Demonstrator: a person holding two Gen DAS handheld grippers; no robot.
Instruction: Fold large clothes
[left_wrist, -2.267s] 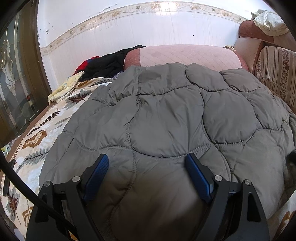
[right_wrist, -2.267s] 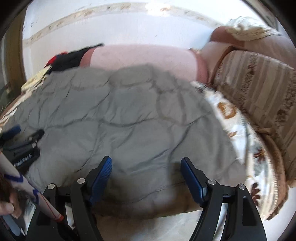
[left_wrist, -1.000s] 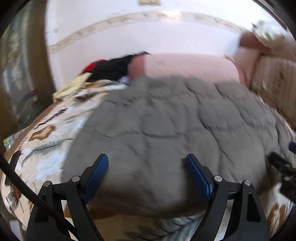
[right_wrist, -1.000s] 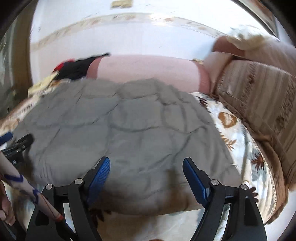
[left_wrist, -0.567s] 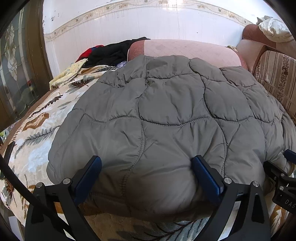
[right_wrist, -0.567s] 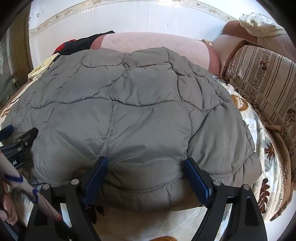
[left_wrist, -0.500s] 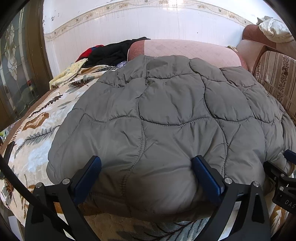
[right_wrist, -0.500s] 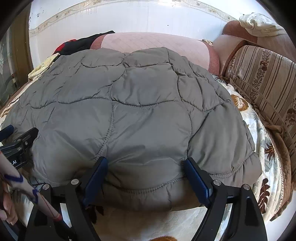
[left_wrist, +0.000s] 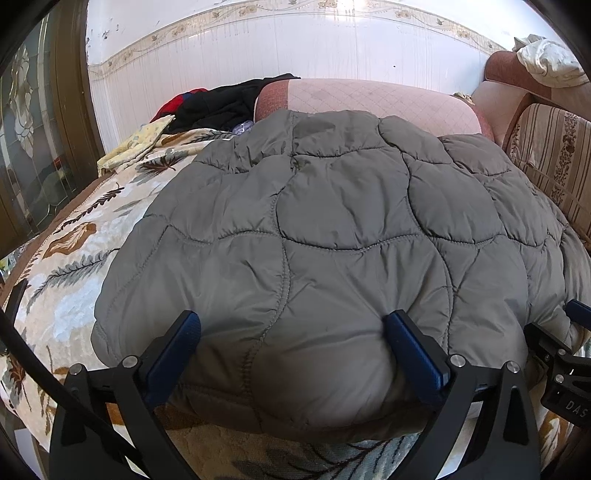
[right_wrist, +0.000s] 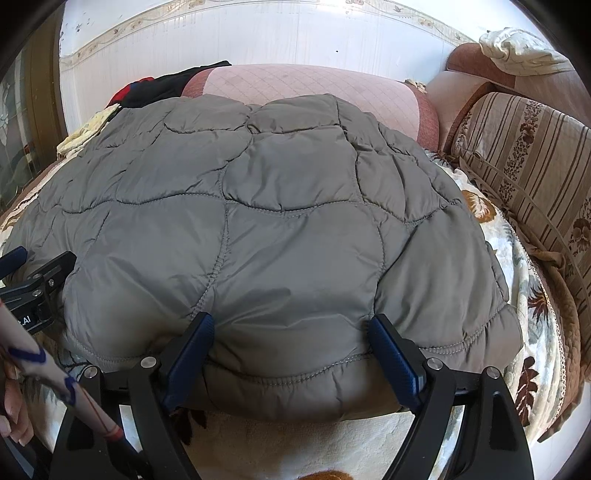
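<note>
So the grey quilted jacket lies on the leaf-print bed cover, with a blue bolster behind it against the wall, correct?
Not quite. The bolster behind the grey quilted jacket is pink, not blue, as the right wrist view shows. The jacket does lie on the leaf-print bed cover, and the bolster sits against the wall.

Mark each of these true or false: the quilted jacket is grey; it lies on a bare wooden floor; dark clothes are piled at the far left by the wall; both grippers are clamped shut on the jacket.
1. The quilted jacket is grey: true.
2. It lies on a bare wooden floor: false, it lies on a leaf-patterned cover.
3. Dark clothes are piled far left by the wall: true.
4. Both grippers are clamped shut: false, the left gripper and right gripper stand wide, straddling the near edge.
</note>
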